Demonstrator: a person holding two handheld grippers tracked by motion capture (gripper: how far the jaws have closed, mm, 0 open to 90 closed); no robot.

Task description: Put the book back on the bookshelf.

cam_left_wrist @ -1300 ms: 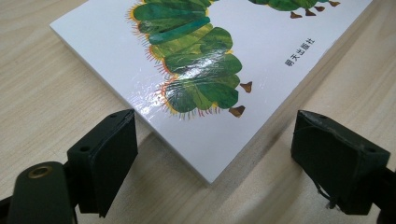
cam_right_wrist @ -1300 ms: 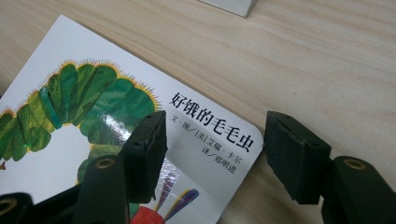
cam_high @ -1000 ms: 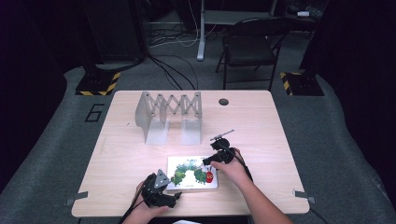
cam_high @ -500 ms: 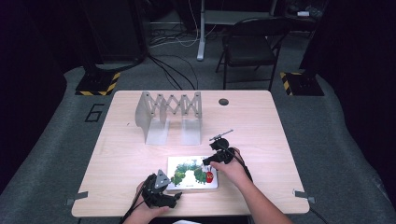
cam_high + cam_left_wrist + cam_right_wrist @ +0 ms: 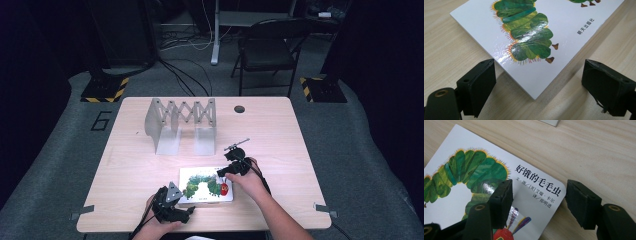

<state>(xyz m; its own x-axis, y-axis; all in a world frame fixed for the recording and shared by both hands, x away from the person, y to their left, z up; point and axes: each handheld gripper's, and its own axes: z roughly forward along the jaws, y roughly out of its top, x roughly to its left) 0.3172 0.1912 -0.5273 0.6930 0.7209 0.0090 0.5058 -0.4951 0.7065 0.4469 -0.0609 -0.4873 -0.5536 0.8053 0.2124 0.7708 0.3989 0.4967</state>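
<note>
Little had moved since earlier: both grippers, left (image 5: 181,212) and right (image 5: 227,170), stayed low with jaws wide at opposite corners of the book (image 5: 206,185) lying flat on the counter (image 5: 135,165), probably poised to lift it.

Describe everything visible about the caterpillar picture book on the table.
The picture book lies flat and closed on the wooden table, near the person's edge. Its glossy white cover shows a green caterpillar with a red head and black Chinese lettering; corners are rounded. The left gripper is open around one corner, and the right gripper is open around another. Whether either touches it is unclear.
</note>
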